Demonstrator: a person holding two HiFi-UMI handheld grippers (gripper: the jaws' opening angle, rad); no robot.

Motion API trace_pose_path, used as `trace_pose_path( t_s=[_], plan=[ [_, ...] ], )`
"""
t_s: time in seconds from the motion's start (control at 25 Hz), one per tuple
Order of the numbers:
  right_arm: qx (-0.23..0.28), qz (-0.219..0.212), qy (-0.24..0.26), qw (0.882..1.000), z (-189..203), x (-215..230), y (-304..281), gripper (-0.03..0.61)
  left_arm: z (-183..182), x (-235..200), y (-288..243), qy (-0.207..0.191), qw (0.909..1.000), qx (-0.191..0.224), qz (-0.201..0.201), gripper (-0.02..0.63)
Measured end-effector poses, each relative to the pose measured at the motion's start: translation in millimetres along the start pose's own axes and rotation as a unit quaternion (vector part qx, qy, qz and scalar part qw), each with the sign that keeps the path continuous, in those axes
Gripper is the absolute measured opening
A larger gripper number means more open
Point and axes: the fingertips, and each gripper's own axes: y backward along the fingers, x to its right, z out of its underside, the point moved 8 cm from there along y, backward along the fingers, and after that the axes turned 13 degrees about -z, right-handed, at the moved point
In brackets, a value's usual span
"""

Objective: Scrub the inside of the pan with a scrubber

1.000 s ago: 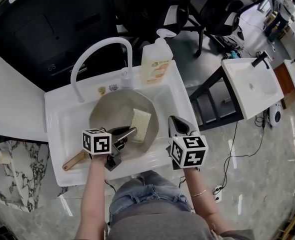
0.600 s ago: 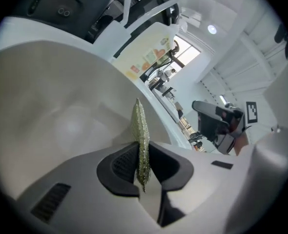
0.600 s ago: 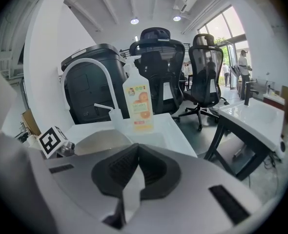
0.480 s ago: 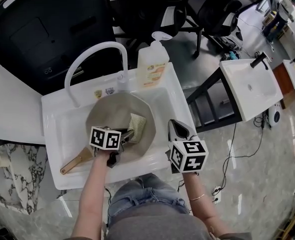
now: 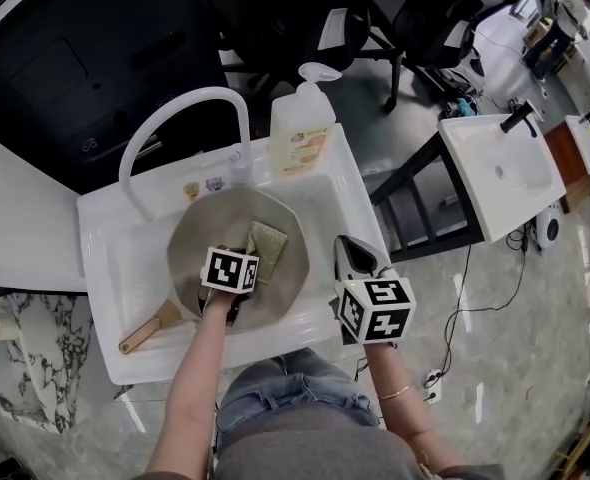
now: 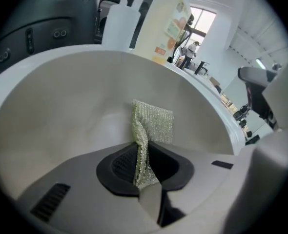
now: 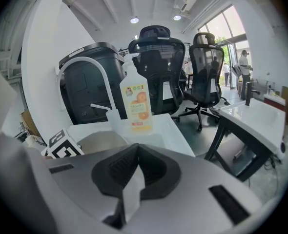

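Observation:
A grey pan with a wooden handle lies in the white sink. My left gripper is inside the pan, shut on a yellow-green mesh scrubber. In the left gripper view the scrubber stands on edge, bent, with its far end against the pan's inner wall and its near end pinched in the left gripper. My right gripper hovers over the sink's right rim, shut with nothing in it. The right gripper points toward the back of the sink.
A curved white faucet rises at the back of the sink. A soap bottle with an orange label stands at the back right corner. Office chairs and a second white sink unit stand to the right, beyond the sink.
The left gripper has pushed farther into the pan, toward its back wall, taking the scrubber along. The scrubber lay flat before and now stands bent. The right gripper has hardly moved.

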Motion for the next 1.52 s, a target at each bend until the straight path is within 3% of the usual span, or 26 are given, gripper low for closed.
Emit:
trace_pose_path(
  t_s=[0.28,0.68,0.92,1.28,1.52],
  plan=[
    [-0.002,0.0,-0.003,1.0,-2,6,-3,0.011,-12,-9,0,-0.084,0.9903,0.015,-0.109,0.066],
    [-0.006,-0.011,0.001,1.0,-5,5,-10,0.011,-14,-36,6,-0.157,0.9624,-0.001,-0.222,0.064],
    [-0.007,-0.016,0.003,1.0,-5,2,-12,0.011,-14,-46,7,-0.216,0.9382,-0.04,-0.268,0.064],
    [-0.008,-0.018,0.005,1.0,-3,-2,-10,0.011,-11,-57,15,-0.314,0.8807,-0.06,-0.349,0.064],
    [-0.015,-0.029,0.011,0.999,0,-12,-11,0.011,-9,-60,28,-0.335,0.8635,-0.052,-0.373,0.066]
  ],
)
